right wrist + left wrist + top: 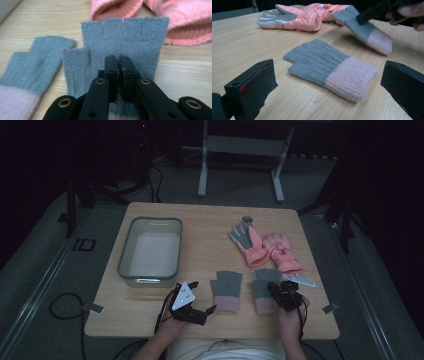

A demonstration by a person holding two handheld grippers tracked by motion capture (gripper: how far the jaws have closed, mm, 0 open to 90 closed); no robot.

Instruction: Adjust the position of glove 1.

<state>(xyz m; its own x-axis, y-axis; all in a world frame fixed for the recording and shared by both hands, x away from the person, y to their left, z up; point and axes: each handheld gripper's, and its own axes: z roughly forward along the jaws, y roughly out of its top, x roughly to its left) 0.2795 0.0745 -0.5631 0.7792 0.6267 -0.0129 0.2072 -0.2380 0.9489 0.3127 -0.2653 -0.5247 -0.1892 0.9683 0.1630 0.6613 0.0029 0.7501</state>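
Right gripper [281, 292]: jaws pinched together on the right grey fingerless glove [120, 42], gripping the knit at its palm; seen from the left gripper's camera, the glove hangs tilted clear of the wood, pink cuff lowest.
Left gripper [200, 312]: jaws spread wide with nothing between them, low over the near edge of the table [210, 227].
Left grey fingerless glove [329, 67]: flat on the table straight ahead of the left gripper's jaws, pink cuff nearest them; just to the left of the right gripper.
Pink ski gloves [265, 247]: beyond both grippers, lying side by side, touching each other.
Grey bin [150, 249]: ahead of the left gripper, off to its left.
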